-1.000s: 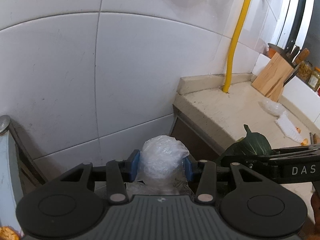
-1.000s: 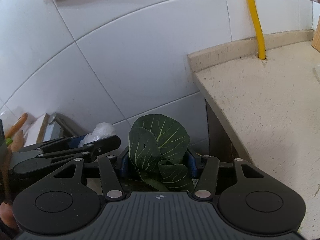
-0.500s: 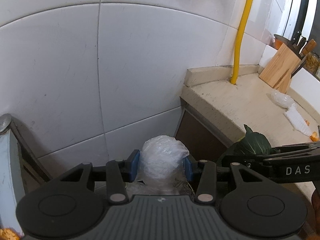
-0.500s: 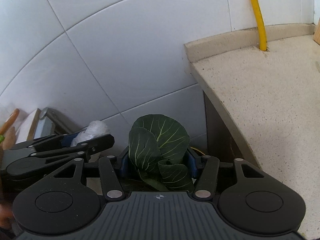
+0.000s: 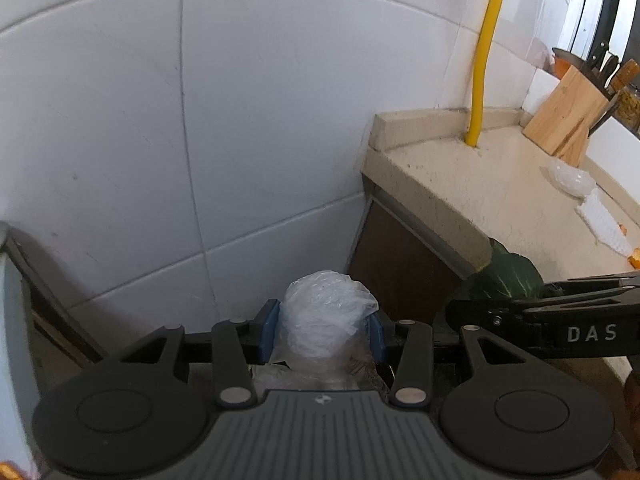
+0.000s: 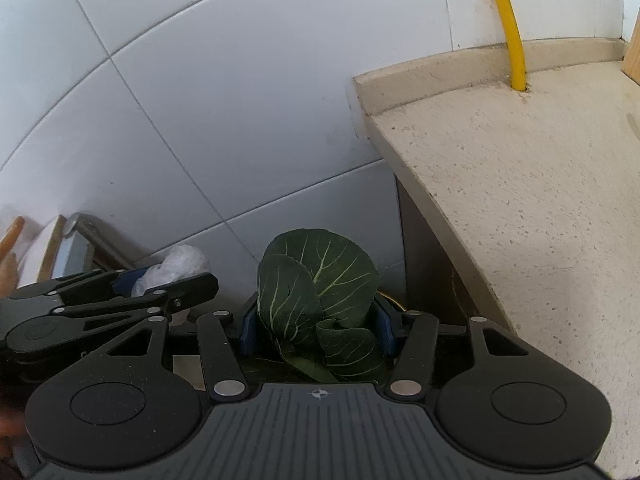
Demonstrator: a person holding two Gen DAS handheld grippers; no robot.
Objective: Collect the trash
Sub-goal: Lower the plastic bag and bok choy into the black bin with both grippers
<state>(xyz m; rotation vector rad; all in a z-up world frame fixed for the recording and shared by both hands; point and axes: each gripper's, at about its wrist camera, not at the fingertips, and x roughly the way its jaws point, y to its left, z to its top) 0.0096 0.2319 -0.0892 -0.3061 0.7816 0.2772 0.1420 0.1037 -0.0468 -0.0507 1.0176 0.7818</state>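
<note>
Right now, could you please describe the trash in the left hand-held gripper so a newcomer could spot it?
Look left of the beige countertop, in front of the white tiled wall. There the left hand-held gripper clamps a crumpled clear plastic bag, pale and shiny, unlike the dark green leaves beside it.

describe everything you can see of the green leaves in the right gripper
The green leaves are a loose bunch of dark, broad leaves with pale veins, soft and curled over one another. They stand upright between the blue pads of the right gripper, which is shut on them from both sides. They hang off the edge of the counter, before the white tiled wall. Nothing else visibly touches them.
</note>
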